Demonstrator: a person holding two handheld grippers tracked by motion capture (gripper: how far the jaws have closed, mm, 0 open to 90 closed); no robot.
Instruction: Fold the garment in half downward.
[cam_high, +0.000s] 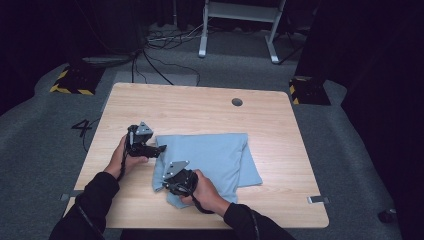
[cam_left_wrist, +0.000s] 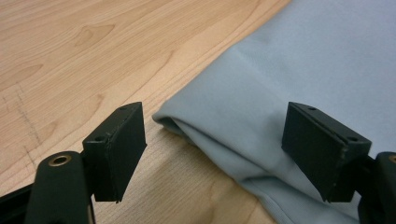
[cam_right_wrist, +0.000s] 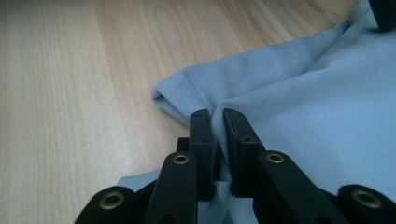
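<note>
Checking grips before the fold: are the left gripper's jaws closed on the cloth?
No, the left gripper has its jaws wide apart around the blue cloth edge.

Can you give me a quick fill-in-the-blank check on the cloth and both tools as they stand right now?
1. The right tool is shut on a fold of the light ____ cloth.
2. The left tool has its jaws ____, set on either side of the cloth's corner.
3. The cloth lies on a ____ table.
4. Near the table's far edge is a round ____.

Missing words: blue; open; wooden; hole
</note>
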